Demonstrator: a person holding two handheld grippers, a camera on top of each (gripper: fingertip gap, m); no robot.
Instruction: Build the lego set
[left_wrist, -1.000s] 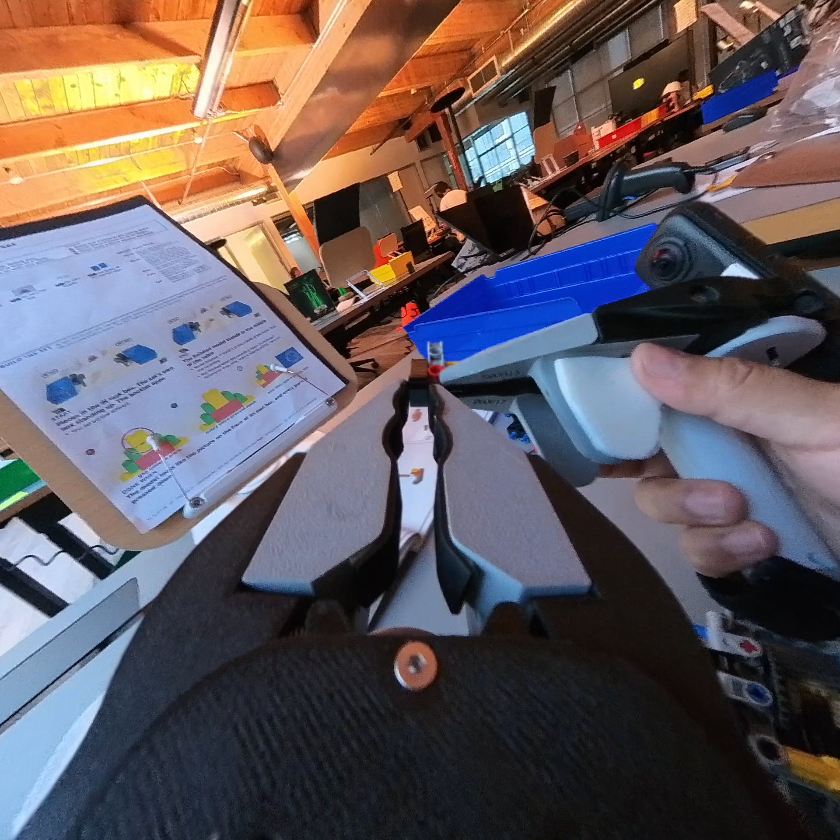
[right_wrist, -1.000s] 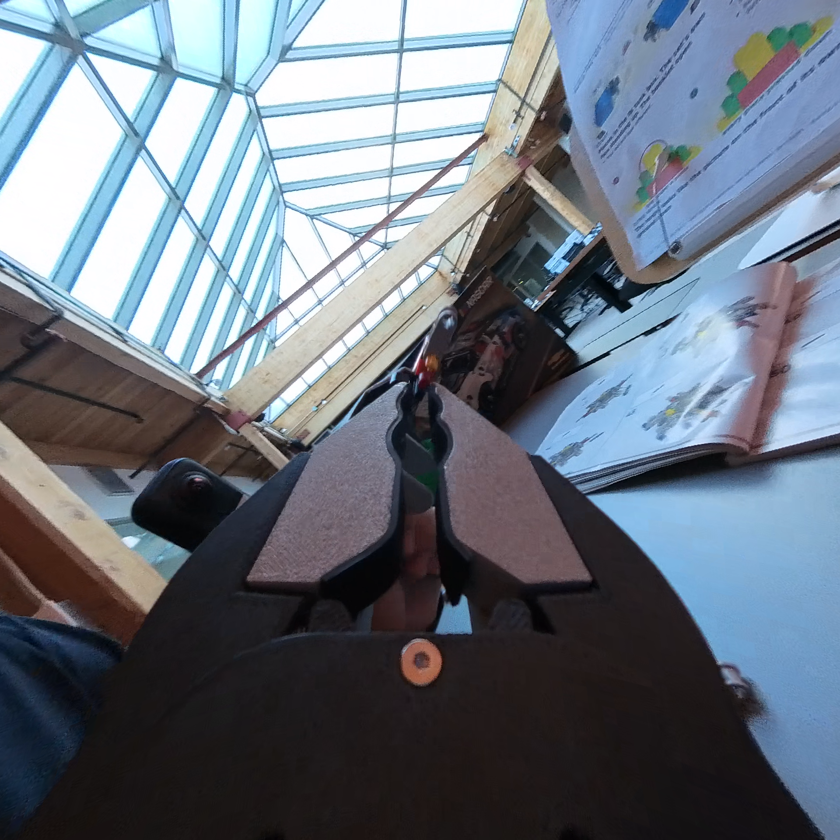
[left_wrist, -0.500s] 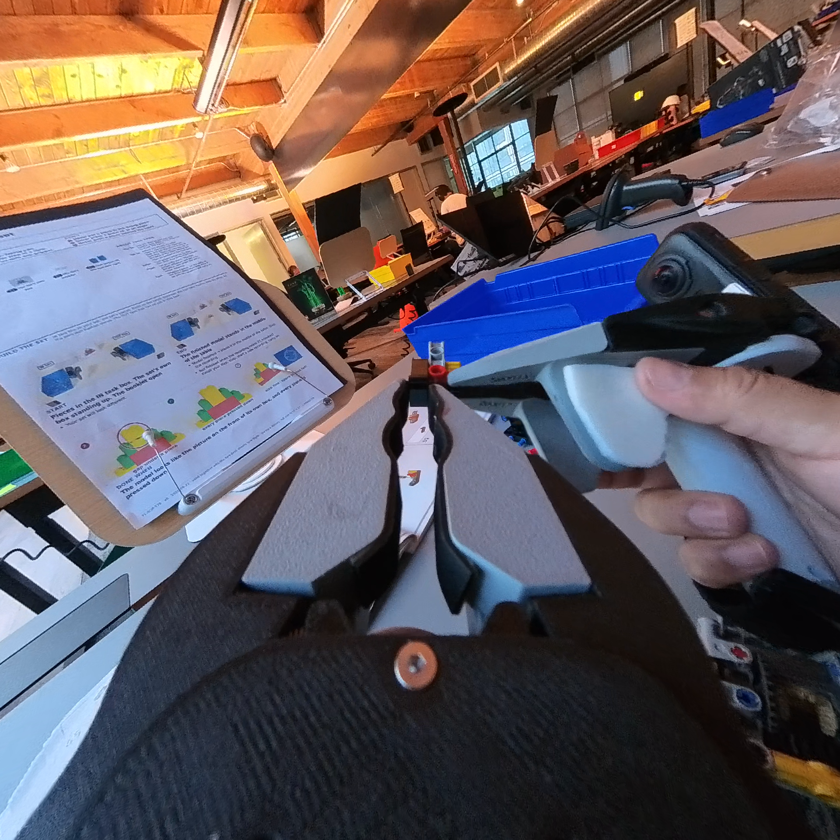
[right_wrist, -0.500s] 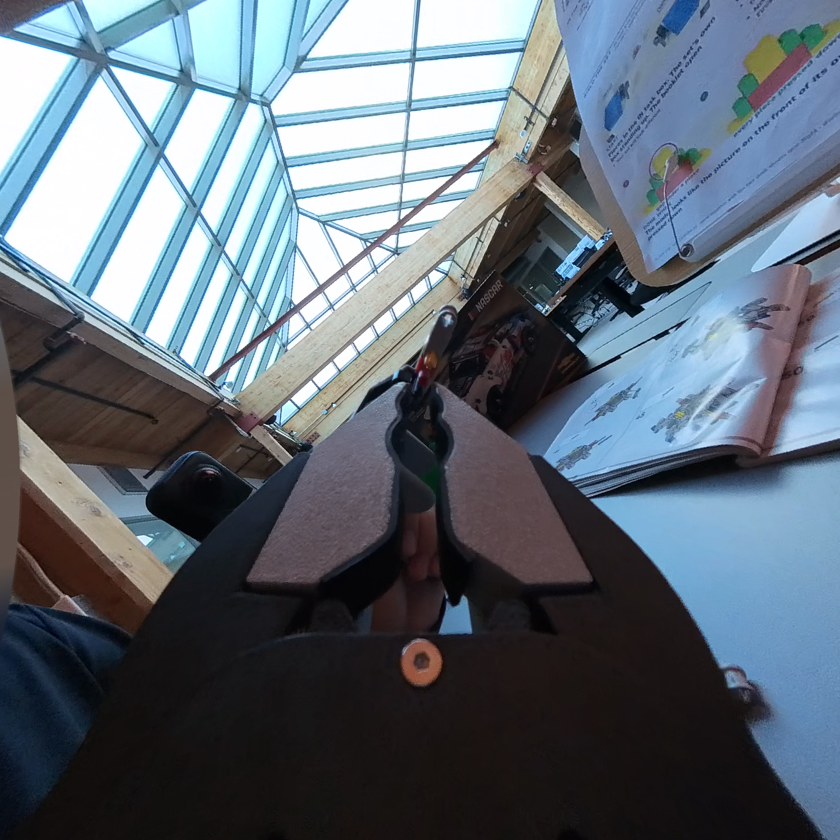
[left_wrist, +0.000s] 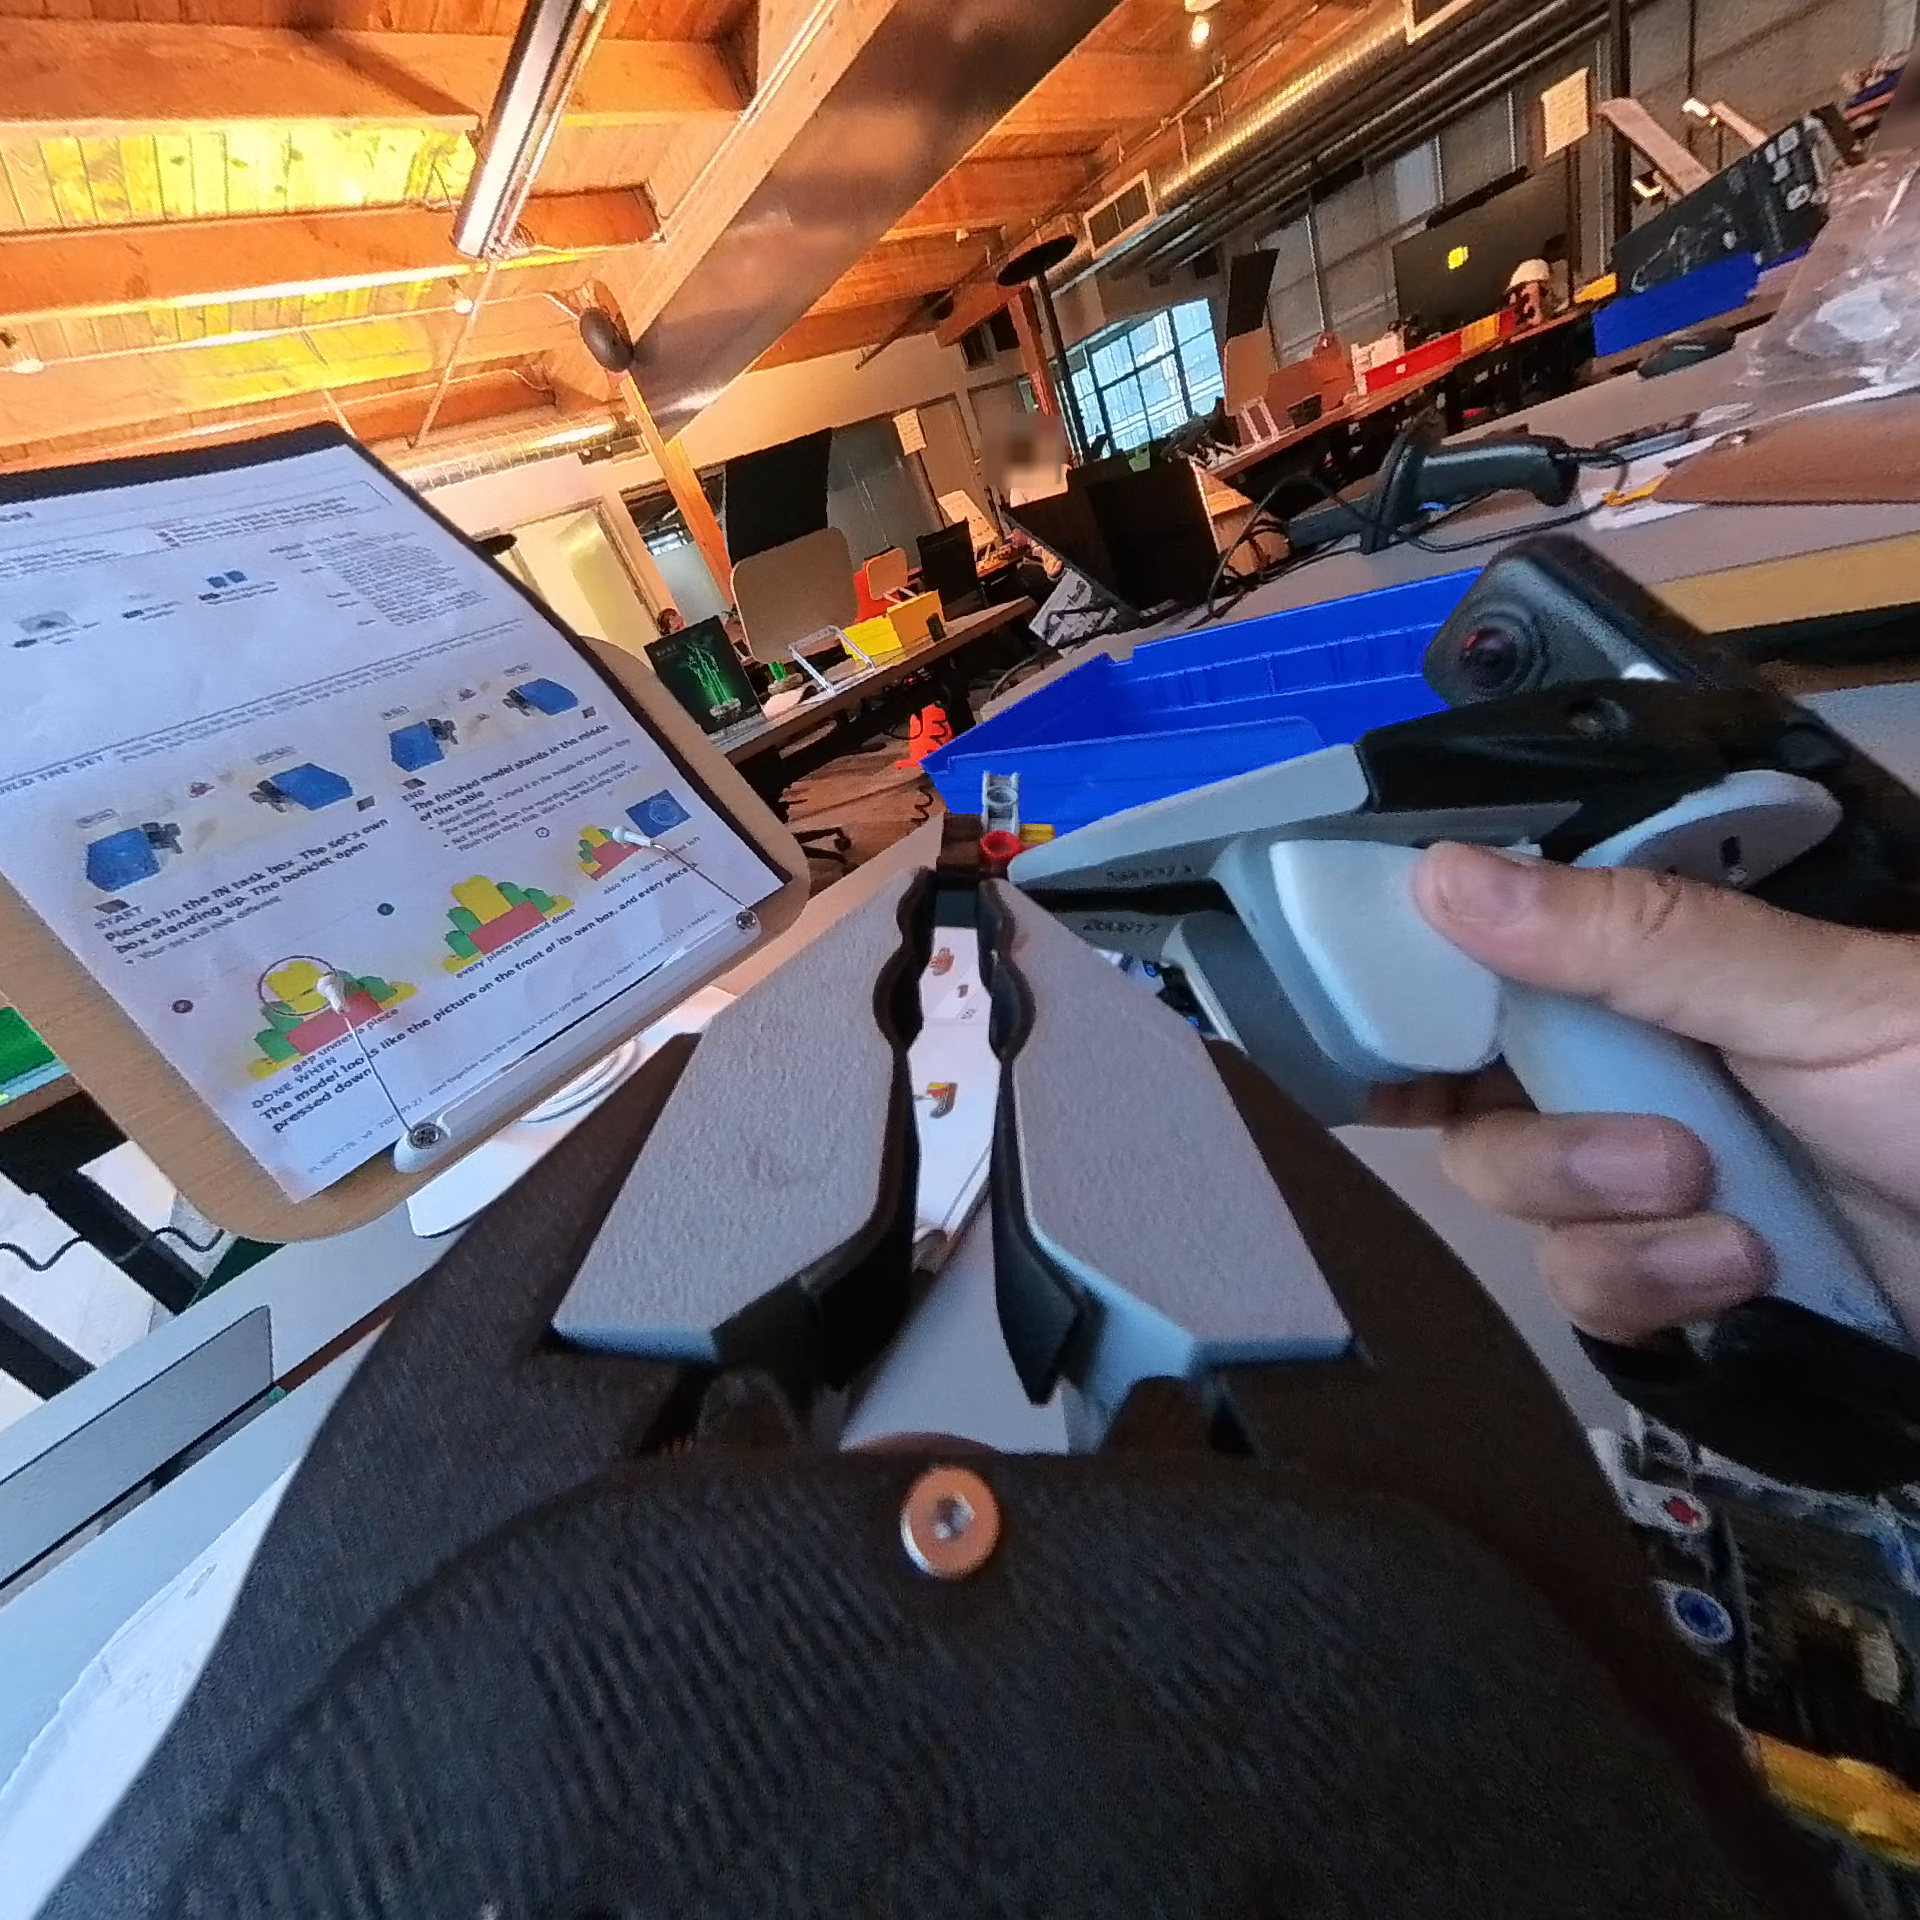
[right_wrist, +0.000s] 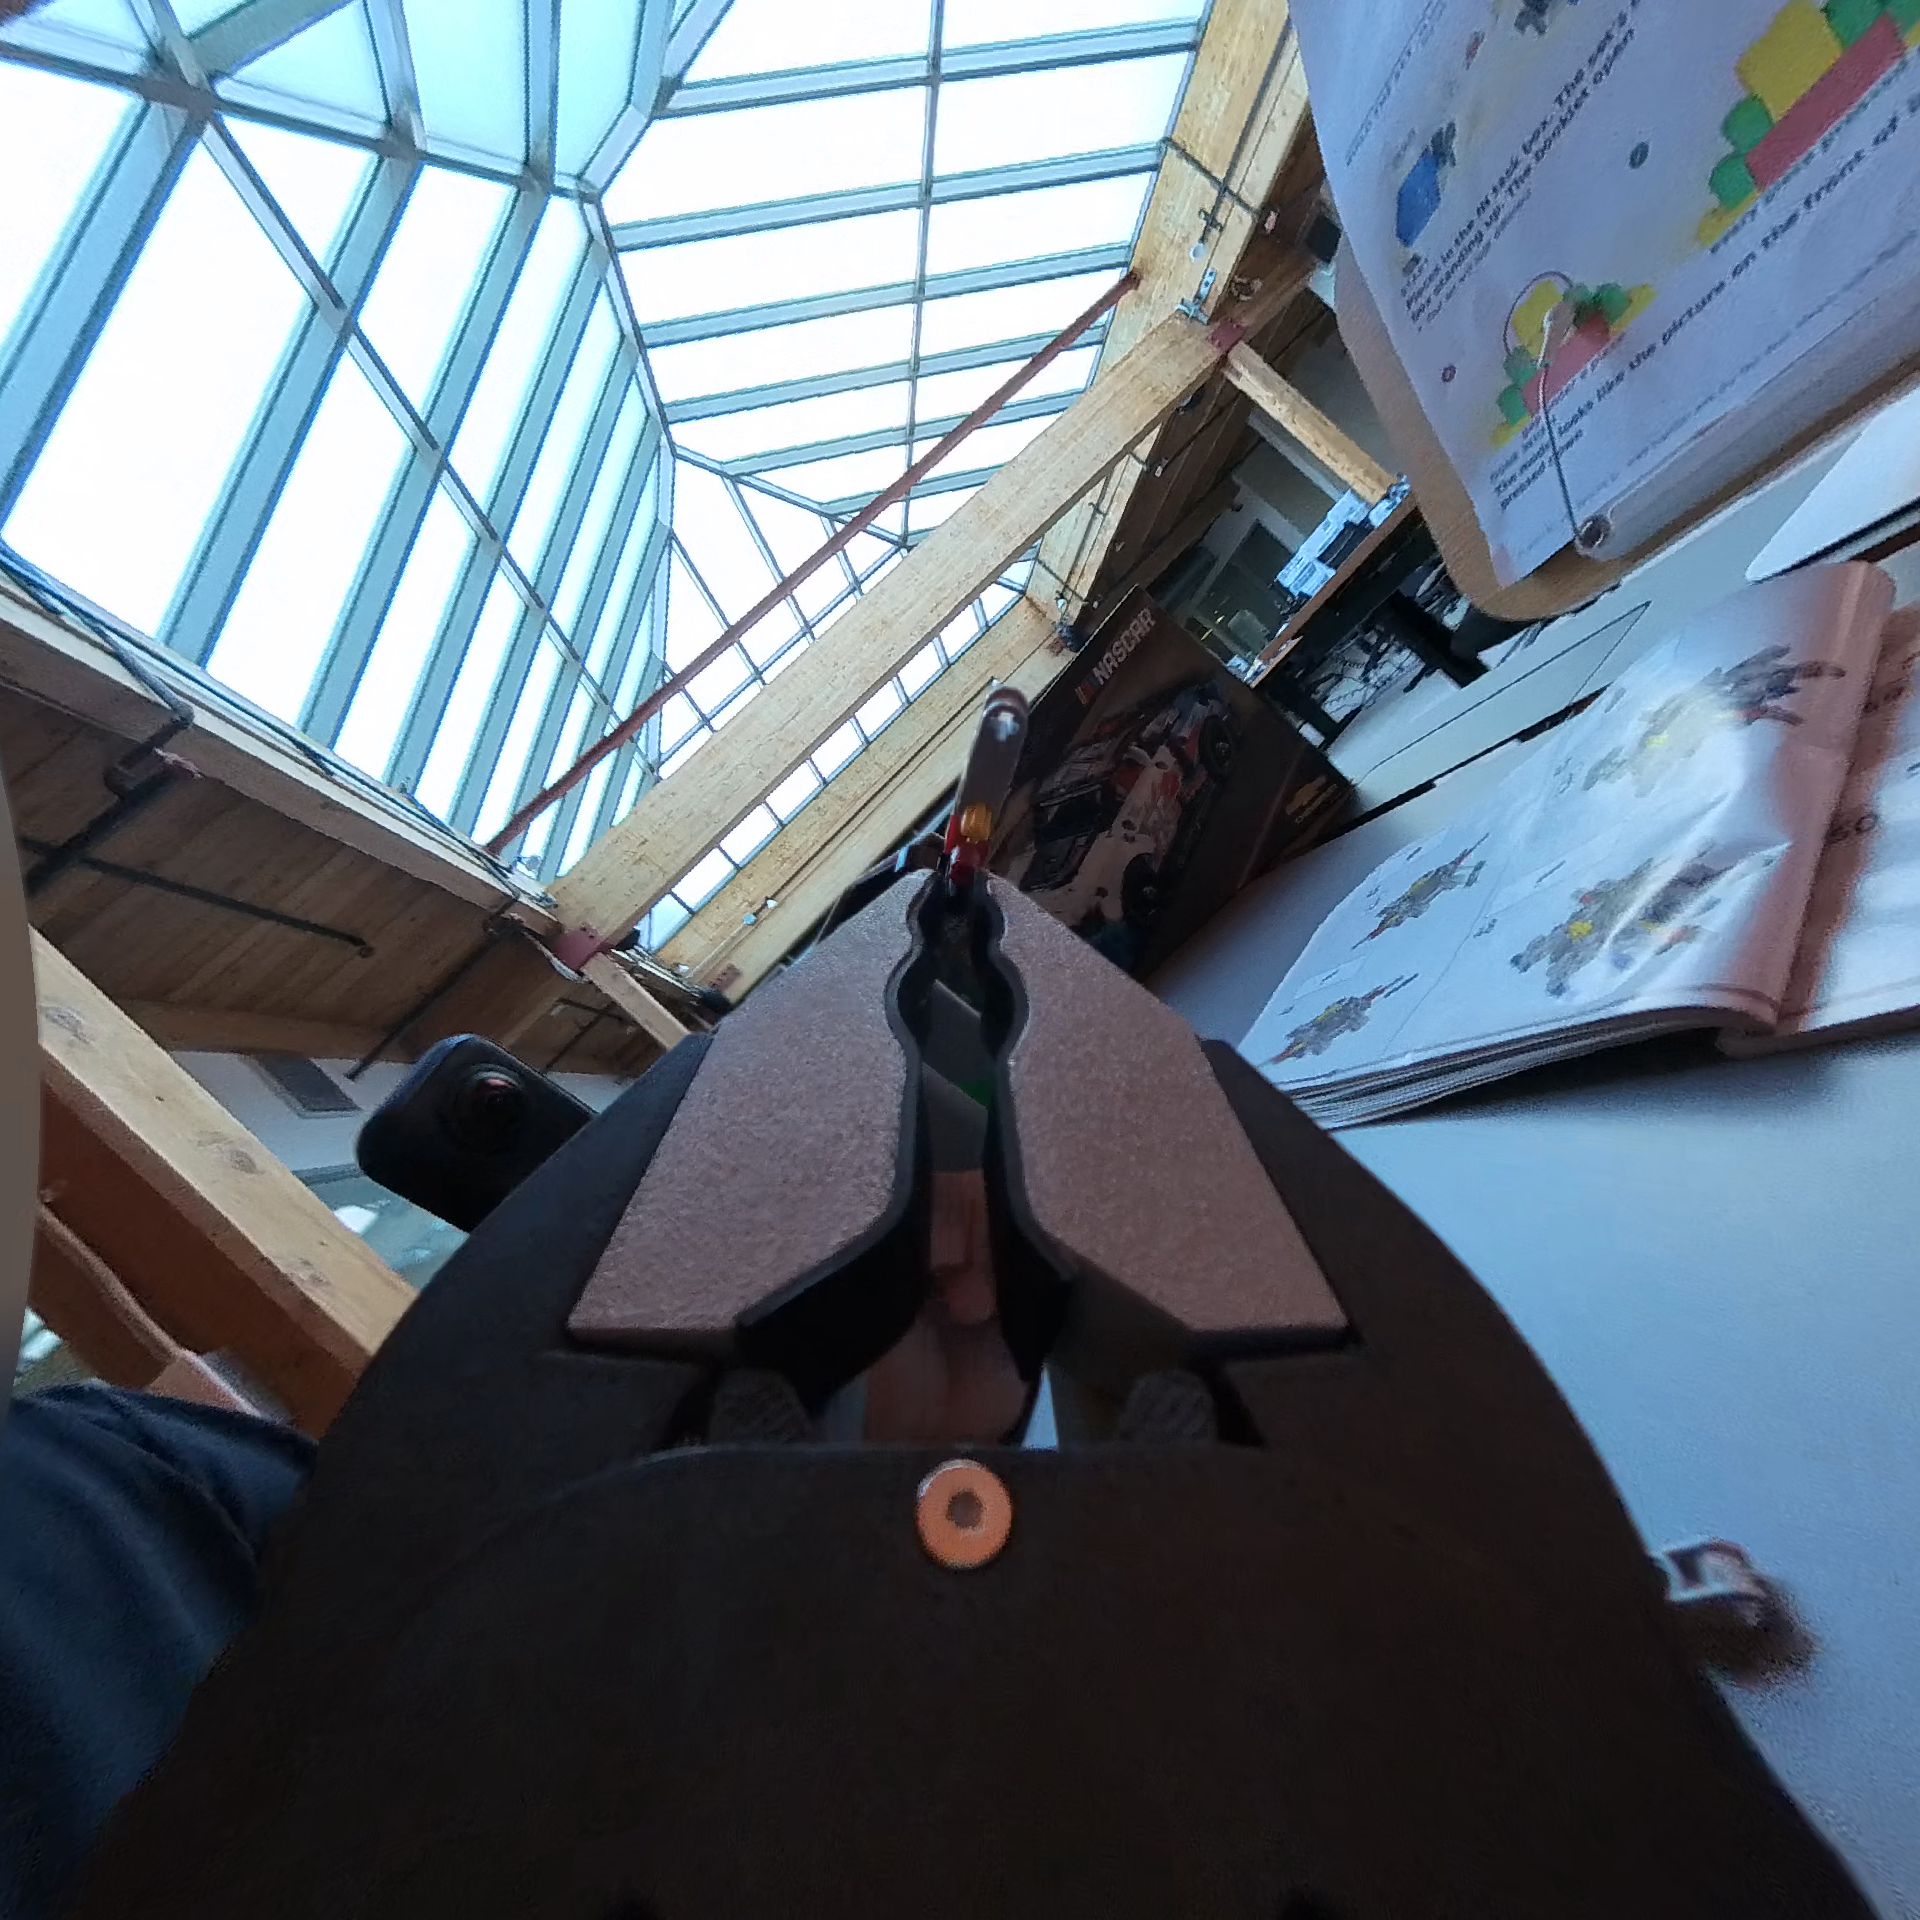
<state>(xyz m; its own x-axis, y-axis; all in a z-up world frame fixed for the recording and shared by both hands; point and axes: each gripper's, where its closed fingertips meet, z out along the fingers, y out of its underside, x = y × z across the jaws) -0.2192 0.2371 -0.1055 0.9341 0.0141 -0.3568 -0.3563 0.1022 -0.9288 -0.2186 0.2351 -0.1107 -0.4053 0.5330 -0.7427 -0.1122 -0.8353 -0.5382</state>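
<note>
**A:** What is the left tool (left_wrist: 954, 896) doing?

**B:** Its fingers are drawn nearly together and pinch the black end of a small piece (left_wrist: 1000, 800) made of toy-brick parts. Past the black end come a red collar and a grey beam with a hole, which stands up beyond the tips.

**A:** And the right tool (right_wrist: 961, 883)?

**B:** It comes in from the right, gripped by a hand (left_wrist: 1662, 1039). Its fingers are pressed together on the same piece. In its own view the red part rises straight out of the closed tips, with an orange stud and the grey beam above. In the left wrist view its tips sit right against the red collar, just beside the left tool's tips.

**A:** So where is the piece?

**B:** It is up in the air, held between the two tools and clear of the worktop (right_wrist: 1558, 1299). From the left wrist view it shows in front of a blue bin (left_wrist: 1247, 717).

**A:** What else is around?

**B:** To the left a printed sheet (left_wrist: 312, 779) with coloured brick drawings is fixed on a tilted wooden board (left_wrist: 774, 862). An open booklet (right_wrist: 1558, 883) of building steps lies on the worktop to the right of the right tool. A dark box (right_wrist: 1164, 790) with a race car pictured on it stands behind the piece.

**A:** Anything above?

**B:** The right wrist view tilts upward to a skylight (right_wrist: 416, 312) framed by timber beams. The left tool's black camera (right_wrist: 473, 1101) shows at lower left.
</note>
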